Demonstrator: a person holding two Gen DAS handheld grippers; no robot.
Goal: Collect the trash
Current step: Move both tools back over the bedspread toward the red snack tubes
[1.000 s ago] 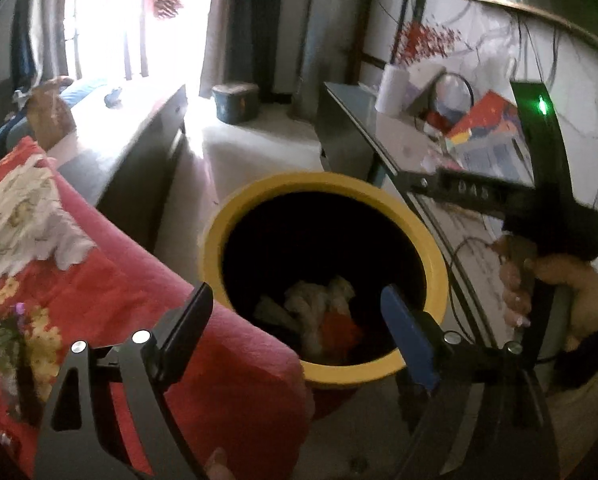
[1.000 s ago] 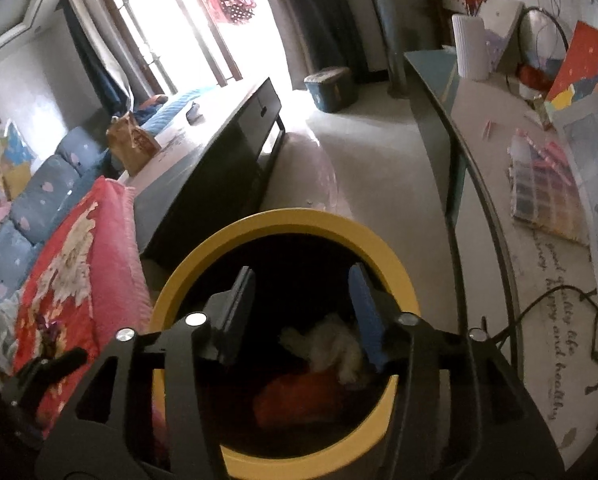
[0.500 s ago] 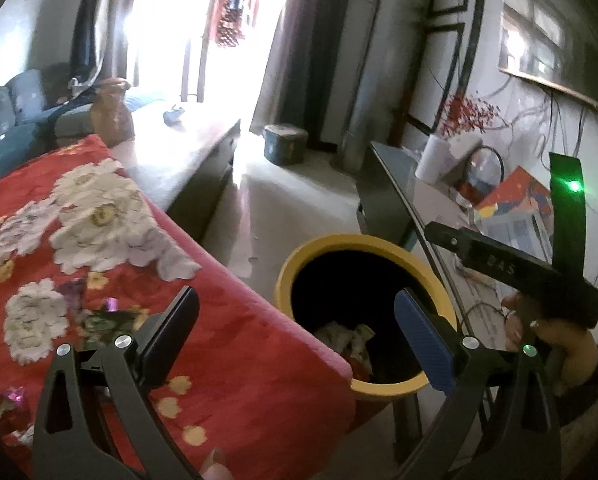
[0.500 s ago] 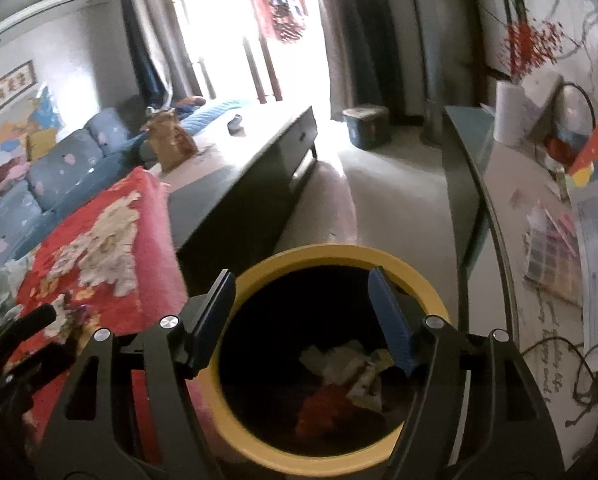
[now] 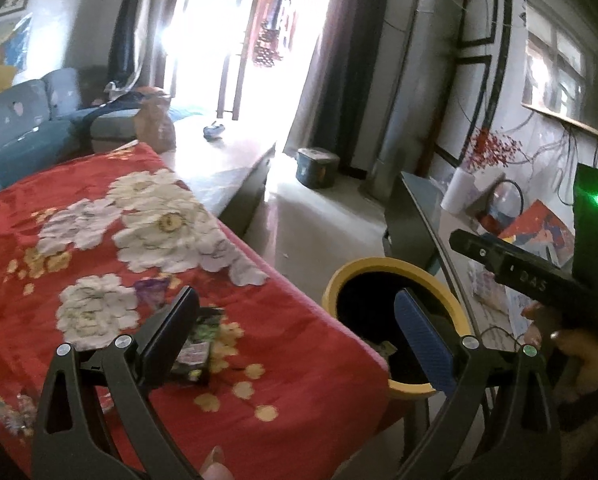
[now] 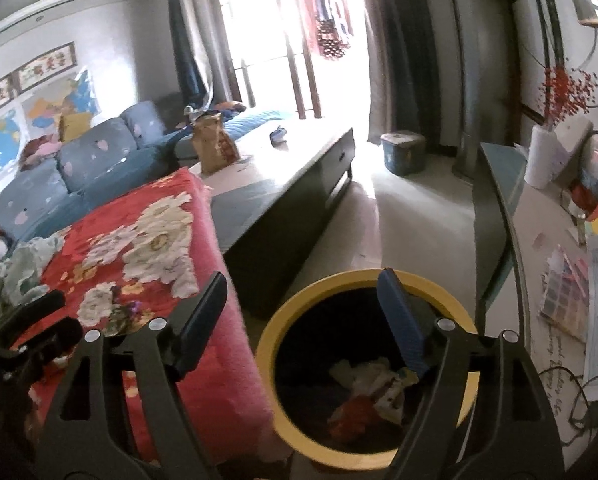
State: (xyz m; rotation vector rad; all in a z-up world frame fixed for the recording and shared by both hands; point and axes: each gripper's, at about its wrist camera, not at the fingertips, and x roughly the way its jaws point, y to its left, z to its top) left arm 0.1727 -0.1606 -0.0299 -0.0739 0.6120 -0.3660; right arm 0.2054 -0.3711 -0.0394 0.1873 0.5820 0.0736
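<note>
Left gripper (image 5: 299, 320) held above the near edge of the red flowered blanket (image 5: 139, 248); jaws spread wide, nothing between them. Its dark left finger (image 5: 171, 332) sits in front of a dark wrapper (image 5: 199, 340) with green and white print, lying flat on the blanket. A second, purple wrapper (image 5: 153, 292) lies just beyond it, near a white flower. More small crumpled bits (image 5: 13, 408) at the blanket's lower left edge, blurred; cannot tell what they are.

Yellow-rimmed bin (image 5: 395, 268) stands on the floor just beside the blanket's right edge, between it and the glass-topped side table (image 5: 419, 208). In the left wrist view the blue right finger (image 5: 423, 344) overlaps the bin's dark opening.

Right gripper (image 6: 303, 320) hangs over the bin (image 6: 271, 344), jaws wide apart and empty. Its blue finger (image 6: 403, 332) is over the bin mouth, its dark finger (image 6: 199, 320) over the blanket's edge (image 6: 139, 248). Inside the bin: crumpled white paper (image 6: 363, 372) and something red (image 6: 351, 416) on the bottom.

The right gripper's body (image 5: 535, 280), green light on, shows at the right of the left wrist view, hand (image 5: 571, 344) around its handle.

Beyond: blue sofa (image 6: 91, 160), brown paper bag (image 6: 213, 144) on a long low table (image 6: 299, 172).
</note>
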